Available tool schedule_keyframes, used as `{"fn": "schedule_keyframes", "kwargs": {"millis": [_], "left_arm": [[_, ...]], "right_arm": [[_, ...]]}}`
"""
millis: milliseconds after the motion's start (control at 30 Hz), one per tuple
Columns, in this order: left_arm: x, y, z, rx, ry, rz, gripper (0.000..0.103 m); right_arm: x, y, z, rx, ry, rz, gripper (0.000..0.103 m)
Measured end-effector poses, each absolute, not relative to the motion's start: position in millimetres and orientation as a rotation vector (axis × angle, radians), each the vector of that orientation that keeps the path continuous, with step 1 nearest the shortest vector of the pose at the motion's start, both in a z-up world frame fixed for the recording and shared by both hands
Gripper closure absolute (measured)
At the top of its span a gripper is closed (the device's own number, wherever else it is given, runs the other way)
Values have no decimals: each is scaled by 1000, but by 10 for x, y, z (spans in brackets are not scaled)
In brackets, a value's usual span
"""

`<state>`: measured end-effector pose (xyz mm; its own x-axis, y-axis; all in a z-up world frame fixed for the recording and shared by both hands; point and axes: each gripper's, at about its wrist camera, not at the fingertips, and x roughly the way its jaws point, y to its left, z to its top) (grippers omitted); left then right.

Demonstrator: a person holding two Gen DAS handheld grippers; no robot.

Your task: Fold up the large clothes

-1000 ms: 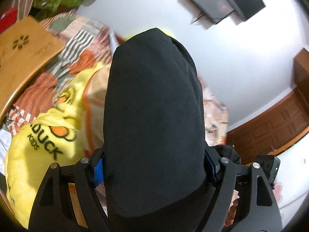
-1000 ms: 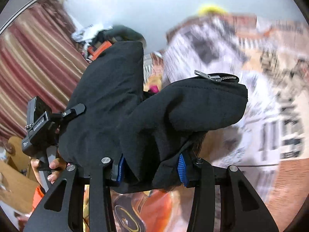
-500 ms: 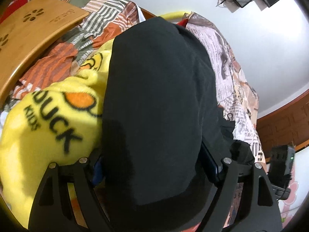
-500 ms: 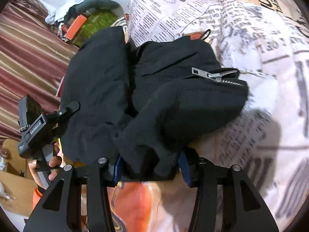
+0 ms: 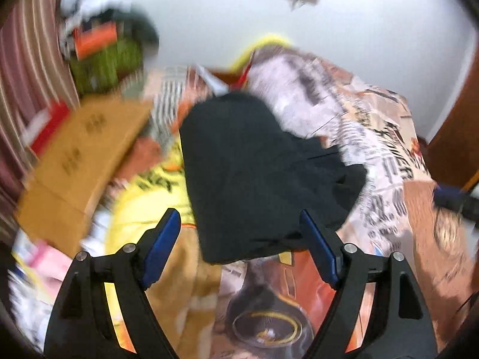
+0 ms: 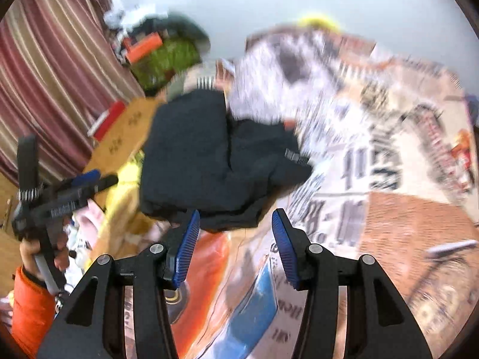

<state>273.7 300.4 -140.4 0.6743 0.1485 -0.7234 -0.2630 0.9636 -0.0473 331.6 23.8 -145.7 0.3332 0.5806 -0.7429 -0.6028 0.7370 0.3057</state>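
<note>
I see both tongs gaping and empty: left tongs (image 5: 239, 234), right tongs (image 6: 236, 229). The black garment (image 5: 257, 176) lies bunched on the bed (image 5: 386, 155) just beyond them, beside the yellow blanket (image 5: 143, 209).

My left hand-held gripper (image 5: 239, 227): jaws spread wide, both blue pads bare, nothing clamped between them. Fingers (image 5: 163, 243) point forward and slightly down toward the bed.

My right hand-held gripper (image 6: 236, 224): also spread, blue ribbed pads (image 6: 187, 248) facing each other with a clear gap, nothing pinched.

From the right wrist view, the left tool shows at the far left, held up and out to the side. My left hand (image 6: 42, 251) wraps its handle, fingers curled around the grip. Orange sleeve (image 6: 28, 305) covers that forearm to the wrist. Both views motion-blurred.
</note>
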Motion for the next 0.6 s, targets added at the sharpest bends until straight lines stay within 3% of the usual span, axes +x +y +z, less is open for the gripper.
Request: {"fn": "schedule_keyframes", "kwargs": {"millis": [300, 600], "left_arm": [[1430, 2051, -128, -32, 419, 188, 22], [356, 1441, 579, -35, 86, 208, 22]], "right_arm": [[2379, -238, -171, 96, 571, 806, 57], [1339, -649, 398, 104, 236, 823, 57]]}}
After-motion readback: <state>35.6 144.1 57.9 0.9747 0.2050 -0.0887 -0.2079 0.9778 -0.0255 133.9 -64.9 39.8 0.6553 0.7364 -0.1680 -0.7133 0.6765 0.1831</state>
